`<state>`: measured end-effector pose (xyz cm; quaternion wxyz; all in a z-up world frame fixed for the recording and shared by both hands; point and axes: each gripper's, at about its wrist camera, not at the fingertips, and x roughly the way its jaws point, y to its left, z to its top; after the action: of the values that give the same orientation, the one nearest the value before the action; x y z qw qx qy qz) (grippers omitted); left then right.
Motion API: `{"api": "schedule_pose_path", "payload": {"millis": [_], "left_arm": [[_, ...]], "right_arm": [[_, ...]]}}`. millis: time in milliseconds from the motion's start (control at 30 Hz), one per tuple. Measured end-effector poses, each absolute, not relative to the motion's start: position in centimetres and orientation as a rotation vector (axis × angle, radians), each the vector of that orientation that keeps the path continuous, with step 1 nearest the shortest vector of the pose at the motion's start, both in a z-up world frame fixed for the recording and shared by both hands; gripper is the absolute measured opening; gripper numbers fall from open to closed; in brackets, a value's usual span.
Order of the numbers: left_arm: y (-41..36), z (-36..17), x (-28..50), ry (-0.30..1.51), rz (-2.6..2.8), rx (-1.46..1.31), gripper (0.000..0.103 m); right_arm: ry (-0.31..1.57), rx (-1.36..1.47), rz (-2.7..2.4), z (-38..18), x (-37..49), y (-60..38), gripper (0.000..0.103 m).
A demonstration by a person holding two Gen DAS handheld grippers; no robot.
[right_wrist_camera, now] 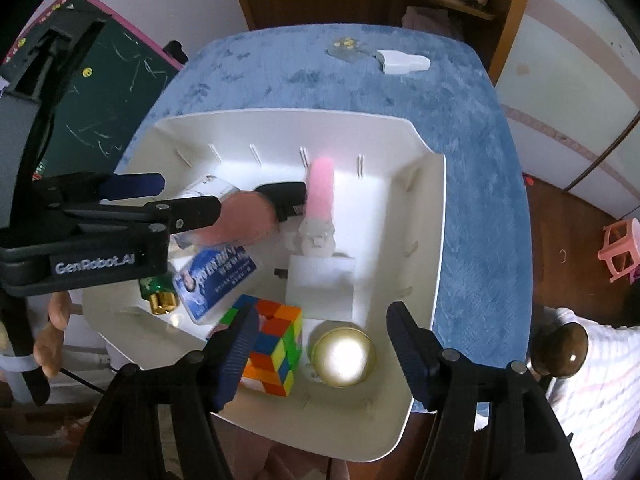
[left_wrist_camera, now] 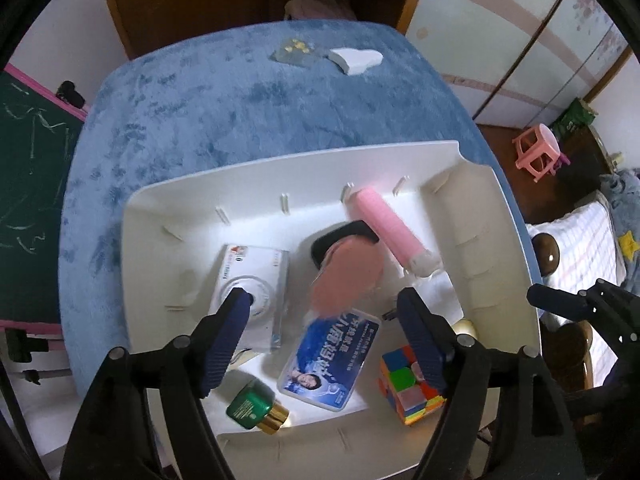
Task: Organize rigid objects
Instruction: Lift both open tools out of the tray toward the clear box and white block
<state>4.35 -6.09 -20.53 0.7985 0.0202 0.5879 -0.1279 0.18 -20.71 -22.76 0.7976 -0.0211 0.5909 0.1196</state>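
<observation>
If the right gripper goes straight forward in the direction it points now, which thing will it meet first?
Most likely the shiny gold round lid, which lies between the fingers of the right gripper inside the white bin. The Rubik's cube sits beside its left finger and might be brushed; depth is hard to judge.

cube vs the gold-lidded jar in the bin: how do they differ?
The cube is boxy with flat multicoloured faces; the jar is round with a plain shiny gold lid that glares. The cube sits turned corner-on to the bin wall, while the jar stands upright, lid up. Both rest side by side at the near end of the white bin.
</observation>
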Motion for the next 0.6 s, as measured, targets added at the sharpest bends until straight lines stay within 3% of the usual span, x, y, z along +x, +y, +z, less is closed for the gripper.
{"api": "schedule_pose_path", "payload": {"millis": [300,600], "left_arm": [[-4.8,-16.2,4.8,1.200,-0.270,-0.007,0.079],[-4.8,-8.1,7.4,1.062,-0.289,0.032,0.083]], "right_arm": [[1.192,-0.018,0.306,-18.8,0.6,-20.2,0.067],[1.139,0.053,0.280,-13.6,3.5,-21.4,0.067]]}}
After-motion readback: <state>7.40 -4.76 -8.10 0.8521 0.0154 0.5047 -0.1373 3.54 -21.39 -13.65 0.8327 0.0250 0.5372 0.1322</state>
